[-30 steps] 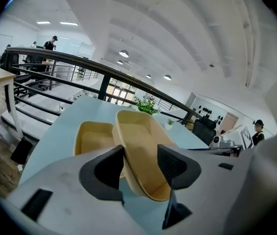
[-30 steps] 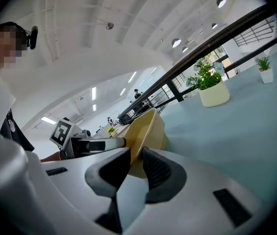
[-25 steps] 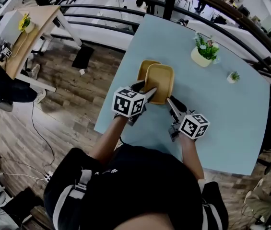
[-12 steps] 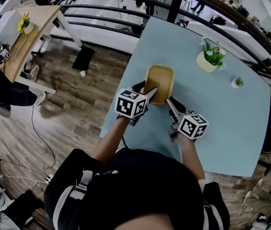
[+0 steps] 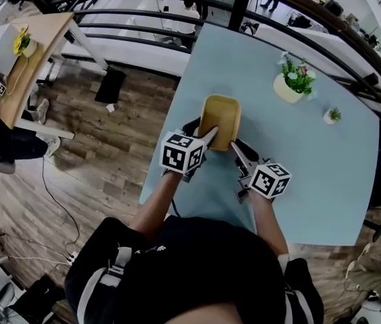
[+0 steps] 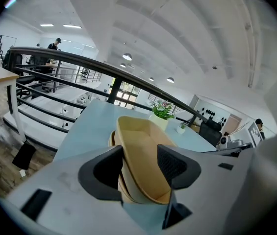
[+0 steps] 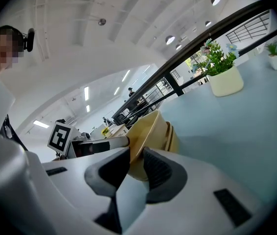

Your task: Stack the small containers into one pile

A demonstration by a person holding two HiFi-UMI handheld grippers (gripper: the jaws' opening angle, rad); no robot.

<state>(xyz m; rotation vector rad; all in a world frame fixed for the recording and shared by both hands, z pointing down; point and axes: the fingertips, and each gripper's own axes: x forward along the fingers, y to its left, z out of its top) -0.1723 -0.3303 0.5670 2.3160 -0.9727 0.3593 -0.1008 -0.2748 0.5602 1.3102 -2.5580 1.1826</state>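
A yellow container (image 5: pixel 219 119) sits nested on another of its kind on the pale blue table (image 5: pixel 311 174); from the head view only the top one shows. In the left gripper view the top container (image 6: pixel 139 142) lies tilted, with the lower container's rim (image 6: pixel 112 140) peeking out at its left. My left gripper (image 5: pixel 206 135) (image 6: pixel 140 168) is shut on the top container's near end. My right gripper (image 5: pixel 234 147) (image 7: pixel 131 168) is shut on that container's rim (image 7: pixel 145 126) at the near right corner, and the lower containers (image 7: pixel 171 138) show just behind it.
A white pot with a green plant (image 5: pixel 290 83) and a tiny potted plant (image 5: pixel 330 115) stand at the table's far right. The table's left edge (image 5: pixel 170 113) runs close to the stack, with wooden floor below. Dark railings (image 5: pixel 143 19) cross beyond the table.
The top container, offset from the lower one a second ago, has been slid over it and now covers it. Both grippers stayed at its near end.
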